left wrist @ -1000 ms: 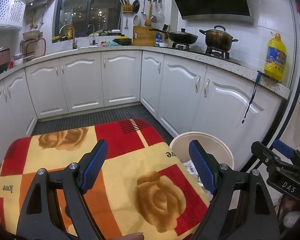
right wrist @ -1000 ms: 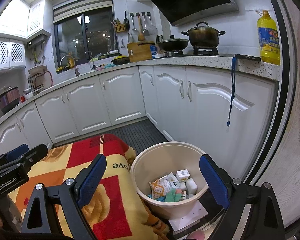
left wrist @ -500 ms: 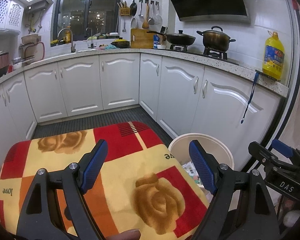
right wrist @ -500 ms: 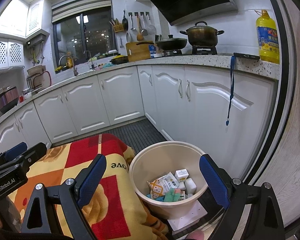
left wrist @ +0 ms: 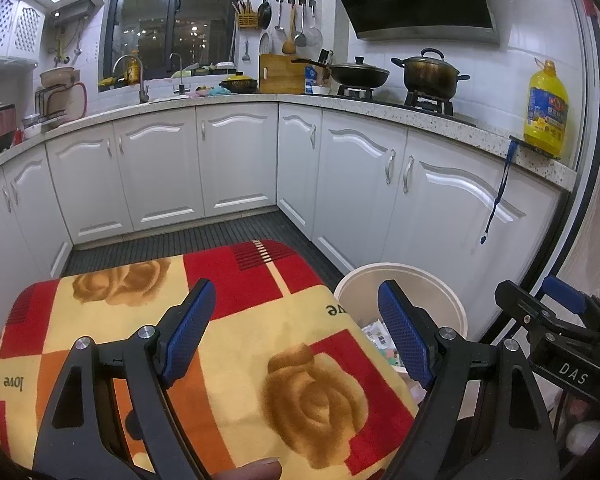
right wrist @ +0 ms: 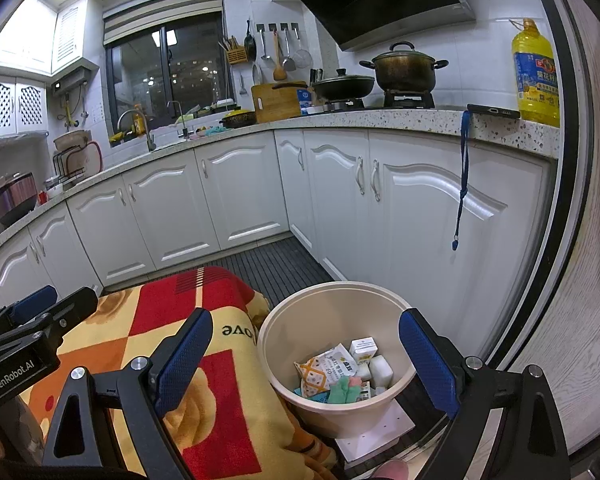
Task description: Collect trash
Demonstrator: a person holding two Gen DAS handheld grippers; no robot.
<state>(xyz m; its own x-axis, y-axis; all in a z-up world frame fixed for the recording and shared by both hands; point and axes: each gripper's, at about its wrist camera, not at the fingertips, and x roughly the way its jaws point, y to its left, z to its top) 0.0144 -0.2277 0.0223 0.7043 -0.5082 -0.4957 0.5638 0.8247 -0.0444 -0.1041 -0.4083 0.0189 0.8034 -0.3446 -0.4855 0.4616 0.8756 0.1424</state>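
Little has moved since a second ago; both views have only drifted slightly. The left gripper (left wrist: 296, 332) hangs wide open, empty, over the blanket (left wrist: 236, 344). The right gripper (right wrist: 306, 354) gapes likewise above the bin (right wrist: 328, 308), holding trash (right wrist: 340, 372), its base partly hidden.

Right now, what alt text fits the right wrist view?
The open right claw hangs empty above a cream bin holding wrappers and small cartons, beside a red-and-yellow rose blanket. White kitchen cabinets curve behind.
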